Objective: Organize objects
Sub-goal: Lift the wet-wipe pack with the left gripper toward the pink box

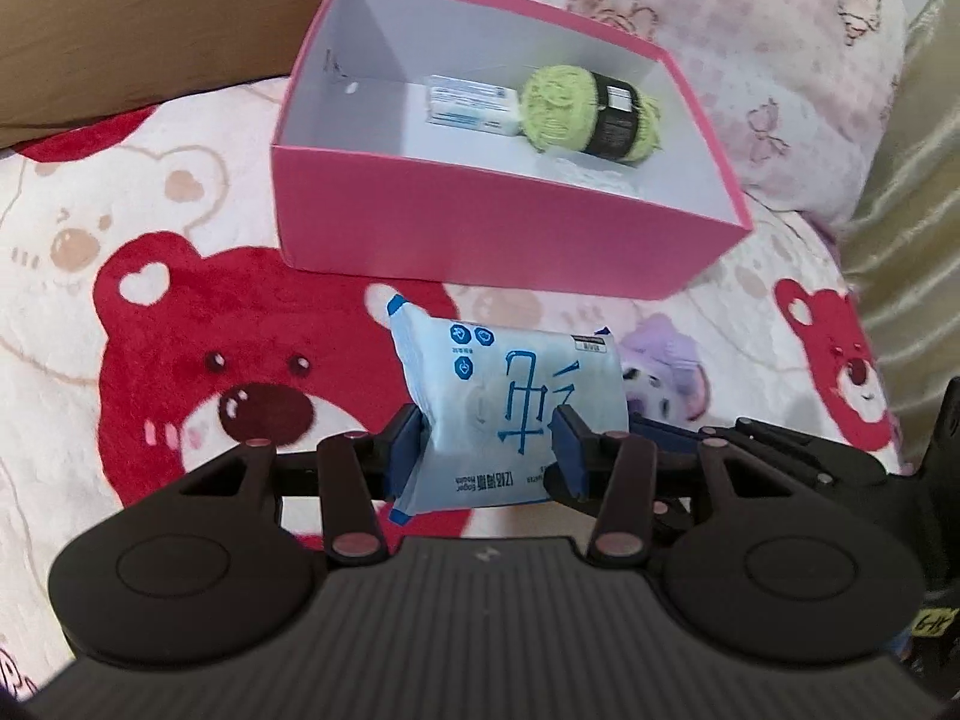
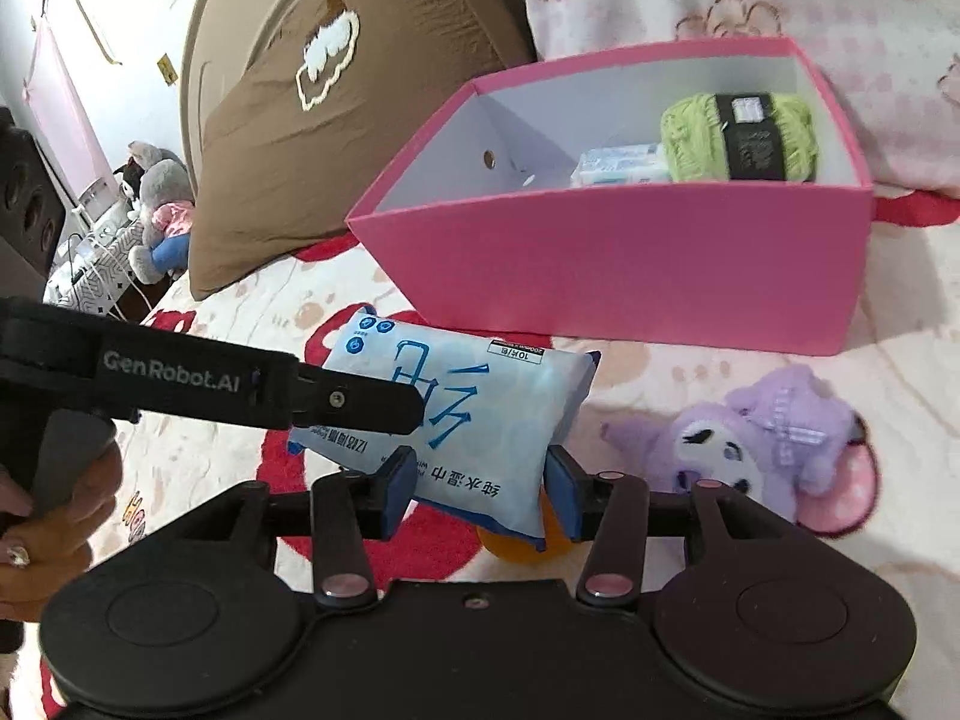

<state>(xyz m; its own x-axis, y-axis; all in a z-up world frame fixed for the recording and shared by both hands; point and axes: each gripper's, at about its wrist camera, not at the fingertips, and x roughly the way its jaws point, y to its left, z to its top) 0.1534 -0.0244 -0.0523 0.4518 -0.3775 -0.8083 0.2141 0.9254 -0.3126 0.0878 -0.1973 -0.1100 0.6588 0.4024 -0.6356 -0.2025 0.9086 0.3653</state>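
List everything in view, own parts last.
box: one, pink, on the blanket
yarn ball: one, green, inside box
small packet: one, white-blue, inside box beside yarn
wipes pack: one, light blue, held above blanket
plush toy: one, purple, on blanket before box
pillow: one, brown, beyond box
blanket: one, pink with red bears, underneath
left gripper: one, black, clamping wipes pack
right gripper: one, black, pack between its fingers
hand: one, on left gripper's handle
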